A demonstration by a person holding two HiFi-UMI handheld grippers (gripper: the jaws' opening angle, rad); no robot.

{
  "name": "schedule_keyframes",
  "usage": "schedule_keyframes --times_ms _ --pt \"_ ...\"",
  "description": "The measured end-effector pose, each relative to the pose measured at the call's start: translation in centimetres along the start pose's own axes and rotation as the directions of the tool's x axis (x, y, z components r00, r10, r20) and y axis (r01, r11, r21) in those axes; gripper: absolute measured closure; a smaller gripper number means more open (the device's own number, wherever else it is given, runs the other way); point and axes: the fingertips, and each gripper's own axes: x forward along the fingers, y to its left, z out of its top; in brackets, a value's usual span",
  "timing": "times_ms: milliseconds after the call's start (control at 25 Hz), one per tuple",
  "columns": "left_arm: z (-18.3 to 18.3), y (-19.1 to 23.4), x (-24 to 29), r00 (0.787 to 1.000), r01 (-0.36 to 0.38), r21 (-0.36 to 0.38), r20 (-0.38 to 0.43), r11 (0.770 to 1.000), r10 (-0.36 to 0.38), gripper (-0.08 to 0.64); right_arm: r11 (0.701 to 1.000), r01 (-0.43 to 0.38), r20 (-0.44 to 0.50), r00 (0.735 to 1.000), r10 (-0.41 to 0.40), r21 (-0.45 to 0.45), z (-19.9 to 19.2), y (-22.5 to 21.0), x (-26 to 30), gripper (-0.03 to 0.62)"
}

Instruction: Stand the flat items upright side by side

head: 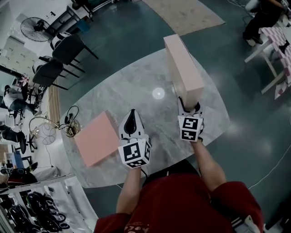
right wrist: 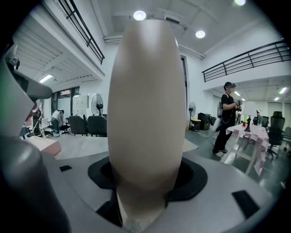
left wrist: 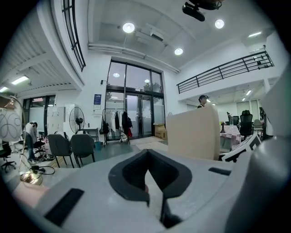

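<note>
A pink flat box (head: 183, 68) stands upright on its long edge on the round marble table (head: 136, 86), right of centre. My right gripper (head: 190, 108) is shut on its near end; in the right gripper view the box (right wrist: 145, 100) fills the space between the jaws. A second pink box (head: 96, 138) lies flat near the table's left edge, also visible low at the left as the flat box (right wrist: 45, 144). My left gripper (head: 132, 119) hovers just right of it, shut with nothing held. From the left gripper view the upright box (left wrist: 193, 132) rises ahead to the right.
Cables and a gold wire object (head: 70, 127) sit on the table's left edge. Two dark chairs (head: 63, 54) and a fan (head: 36, 29) stand beyond on the left. A person (head: 263, 18) stands by a white table (head: 273, 50) at the far right. A rug (head: 184, 13) lies beyond the table.
</note>
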Motion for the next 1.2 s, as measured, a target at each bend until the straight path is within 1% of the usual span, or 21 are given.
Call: schedule_keyframes --times_ms 240,400,520,720,920,1200 --pt "-1.0 -0.6 -0.2 0.999 -0.025 0.009 -0.027 1.0 0.025 0.554 1.0 -0.013 -0.022 1.0 0.013 -0.007 -2.0 -0.3 1.1 0.325" --pt "-1.7 -0.7 -0.5 0.998 -0.039 0.008 -0.039 0.999 0.04 0.555 1.0 -0.019 -0.014 1.0 0.019 -0.02 -1.9 0.0 1.3 0.317" --pt "-1.7 -0.8 -0.9 0.998 -0.052 0.002 -0.039 0.999 0.052 0.555 0.999 -0.029 -0.013 0.999 0.029 -0.023 -1.8 -0.1 1.2 0.292" --pt "-1.9 -0.2 -1.7 0.996 -0.076 0.001 -0.034 0.997 0.076 0.555 0.997 -0.079 -0.013 0.997 0.078 -0.013 -2.1 0.3 1.0 0.277" --pt "-2.1 0.5 -2.8 0.995 -0.097 -0.01 -0.025 0.995 0.096 0.555 0.995 -0.1 -0.027 0.995 0.1 0.0 -2.8 0.9 -0.3 0.259" --pt "-3.1 2.3 -4.8 0.992 -0.124 -0.042 -0.015 0.991 0.123 0.554 0.997 -0.08 -0.035 0.996 0.08 -0.01 -4.2 0.9 -3.3 0.256"
